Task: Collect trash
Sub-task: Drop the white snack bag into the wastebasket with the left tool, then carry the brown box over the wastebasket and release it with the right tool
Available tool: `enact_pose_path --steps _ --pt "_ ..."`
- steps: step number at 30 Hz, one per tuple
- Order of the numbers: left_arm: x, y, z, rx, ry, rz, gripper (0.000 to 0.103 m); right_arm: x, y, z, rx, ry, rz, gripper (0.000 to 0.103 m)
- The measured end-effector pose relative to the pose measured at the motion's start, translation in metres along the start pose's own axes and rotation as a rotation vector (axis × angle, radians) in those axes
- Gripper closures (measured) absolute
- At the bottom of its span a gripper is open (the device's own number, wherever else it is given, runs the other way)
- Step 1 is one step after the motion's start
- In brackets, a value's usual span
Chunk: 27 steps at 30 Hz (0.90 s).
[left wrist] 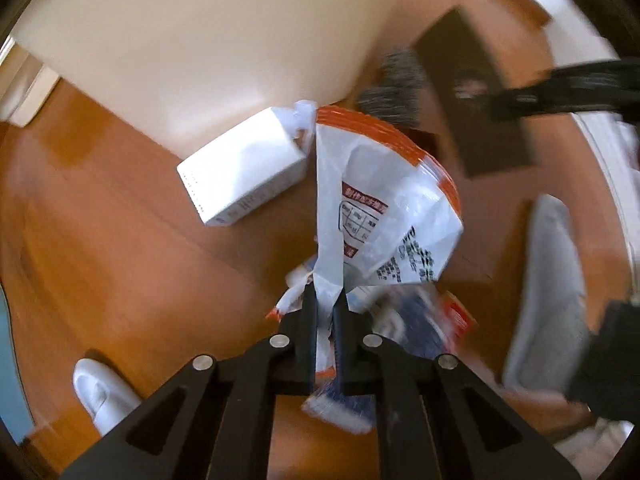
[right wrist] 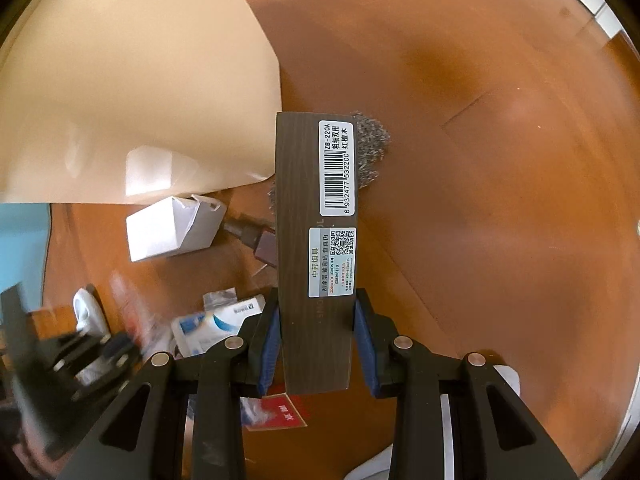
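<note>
My left gripper (left wrist: 325, 295) is shut on a white plastic bag (left wrist: 376, 208) with an orange rim and printed text, held above the wooden floor. My right gripper (right wrist: 318, 300) is shut on a dark wooden brush (right wrist: 316, 248) with barcode stickers; its grey bristles (right wrist: 370, 148) show past the far end. The brush also shows in the left wrist view (left wrist: 472, 96). A white carton (left wrist: 240, 172) lies on the floor beside the bag, and also shows in the right wrist view (right wrist: 172, 228). Blue, white and red wrappers (right wrist: 216, 324) lie on the floor below; they also show in the left wrist view (left wrist: 416, 320).
A large cream bin (left wrist: 200, 40) stands behind the carton, also in the right wrist view (right wrist: 132, 80). A grey slipper (left wrist: 548, 288) and a white slipper (left wrist: 100, 392) stand on the floor. A red packet (right wrist: 280, 412) lies under the right gripper.
</note>
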<state>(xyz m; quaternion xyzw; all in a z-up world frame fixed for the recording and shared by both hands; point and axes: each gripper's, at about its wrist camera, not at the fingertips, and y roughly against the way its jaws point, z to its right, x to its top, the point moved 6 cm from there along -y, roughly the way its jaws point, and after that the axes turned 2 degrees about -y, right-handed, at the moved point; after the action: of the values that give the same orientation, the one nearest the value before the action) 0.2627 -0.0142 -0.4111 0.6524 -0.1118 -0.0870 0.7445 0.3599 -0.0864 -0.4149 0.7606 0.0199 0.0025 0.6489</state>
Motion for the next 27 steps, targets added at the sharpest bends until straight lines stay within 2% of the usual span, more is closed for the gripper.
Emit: enact_pose_path --steps 3,5,10,12,13,14,17,20,21,23,27 --pt "0.013 0.048 0.014 -0.056 -0.025 0.019 0.096 0.0 0.0 0.006 -0.021 -0.009 0.004 0.067" --pt "0.026 0.089 0.017 -0.081 -0.035 0.065 0.096 0.001 0.003 0.012 -0.027 -0.018 0.009 0.067" --pt "0.062 0.181 0.008 -0.195 0.043 0.17 0.096 0.004 0.008 0.026 -0.033 -0.041 0.032 0.067" --pt "0.082 0.211 0.001 -0.204 0.046 0.229 0.096 0.006 0.008 0.031 -0.027 -0.059 0.037 0.067" --pt "0.08 0.225 -0.008 -0.182 0.053 0.265 0.096 0.005 0.008 0.034 -0.024 -0.067 0.039 0.067" --pt "0.096 0.23 -0.017 -0.153 0.065 0.279 0.096 0.006 0.009 0.038 -0.025 -0.071 0.041 0.067" --pt "0.142 0.216 -0.055 -0.042 0.142 0.256 0.096 0.006 0.011 0.049 -0.028 -0.084 0.042 0.067" --pt "0.179 0.164 -0.082 0.026 0.175 0.166 0.096 0.007 0.013 0.053 -0.026 -0.102 0.048 0.067" --pt "0.188 0.137 -0.087 0.031 0.181 0.094 0.096 0.008 0.013 0.054 -0.024 -0.106 0.053 0.067" --pt "0.194 0.107 -0.097 0.041 0.223 0.03 0.096 0.01 0.014 0.055 -0.021 -0.109 0.057 0.067" --pt "0.199 0.069 -0.107 0.038 0.29 -0.031 0.095 0.011 0.011 0.054 -0.008 -0.108 0.049 0.067"
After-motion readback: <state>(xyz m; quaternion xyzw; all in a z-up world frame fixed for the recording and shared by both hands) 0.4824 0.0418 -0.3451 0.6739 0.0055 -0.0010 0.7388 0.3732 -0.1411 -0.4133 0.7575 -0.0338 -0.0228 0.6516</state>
